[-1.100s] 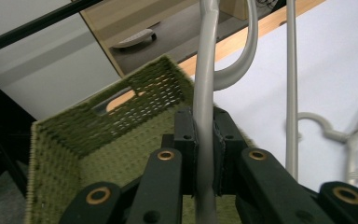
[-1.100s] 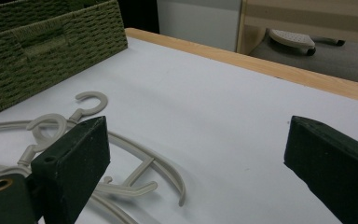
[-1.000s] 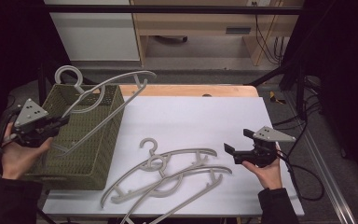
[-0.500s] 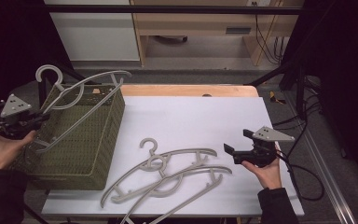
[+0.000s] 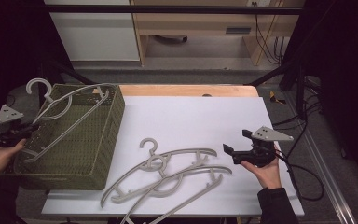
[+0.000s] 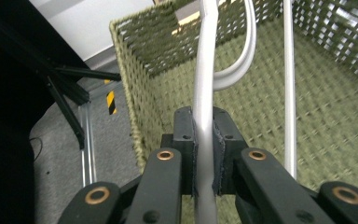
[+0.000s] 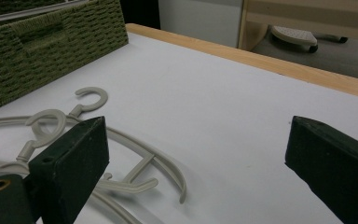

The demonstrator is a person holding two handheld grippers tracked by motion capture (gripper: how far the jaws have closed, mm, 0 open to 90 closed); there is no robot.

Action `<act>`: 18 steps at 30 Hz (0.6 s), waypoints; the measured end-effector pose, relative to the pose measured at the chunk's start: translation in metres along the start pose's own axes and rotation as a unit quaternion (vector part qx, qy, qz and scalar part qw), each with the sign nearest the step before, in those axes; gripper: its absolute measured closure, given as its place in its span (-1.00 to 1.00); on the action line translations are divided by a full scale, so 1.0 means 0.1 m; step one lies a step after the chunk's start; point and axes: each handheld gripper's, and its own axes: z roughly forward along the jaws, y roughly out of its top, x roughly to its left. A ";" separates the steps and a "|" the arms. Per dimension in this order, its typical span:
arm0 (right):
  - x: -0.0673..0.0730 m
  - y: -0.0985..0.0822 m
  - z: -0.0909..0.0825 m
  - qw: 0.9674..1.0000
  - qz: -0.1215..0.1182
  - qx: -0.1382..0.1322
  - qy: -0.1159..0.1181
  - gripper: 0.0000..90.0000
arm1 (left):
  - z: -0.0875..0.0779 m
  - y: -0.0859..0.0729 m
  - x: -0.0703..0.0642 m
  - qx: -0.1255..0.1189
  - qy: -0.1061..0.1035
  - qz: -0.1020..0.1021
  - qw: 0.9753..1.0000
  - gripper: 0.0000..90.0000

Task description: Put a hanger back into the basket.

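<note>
The grey hanger (image 5: 67, 112) lies slanted across the open top of the green woven basket (image 5: 100, 158), its hook (image 5: 38, 86) raised above the basket's far left corner and its lower end down at the basket's left wall. The left gripper (image 5: 25, 131), just outside that left wall, is clamped on it: in the left gripper view the two black jaws press from both sides on the hanger's grey bar (image 6: 204, 140), which runs up from between them over the basket's woven floor (image 6: 261, 107). A second bar of the same hanger (image 6: 289, 88) stands beside it, further inside the basket.

To the right of the basket, on the white table top (image 5: 191, 116), a loose pile of grey hangers (image 5: 168, 172) lies close to the basket's near right corner. The right gripper (image 5: 229, 150) is well to the right of the basket, beyond that pile, held in a hand (image 5: 266, 170) just above the table. Its jaws stand wide apart with nothing between them, as the right gripper view shows, where the pile (image 7: 121, 158) lies ahead of the left jaw.
</note>
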 end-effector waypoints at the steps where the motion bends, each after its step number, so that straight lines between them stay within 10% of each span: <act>1: 0.00 0.00 0.00 1.000 -0.001 0.000 0.000 -0.86 | 0.02 -0.02 0.00 0.008 0.004 0.003 1.000 0.83; 18: 0.01 -0.01 0.01 1.000 -0.002 0.005 0.003 -0.87 | 0.43 -0.17 -0.18 0.105 -0.010 -0.027 0.994 0.81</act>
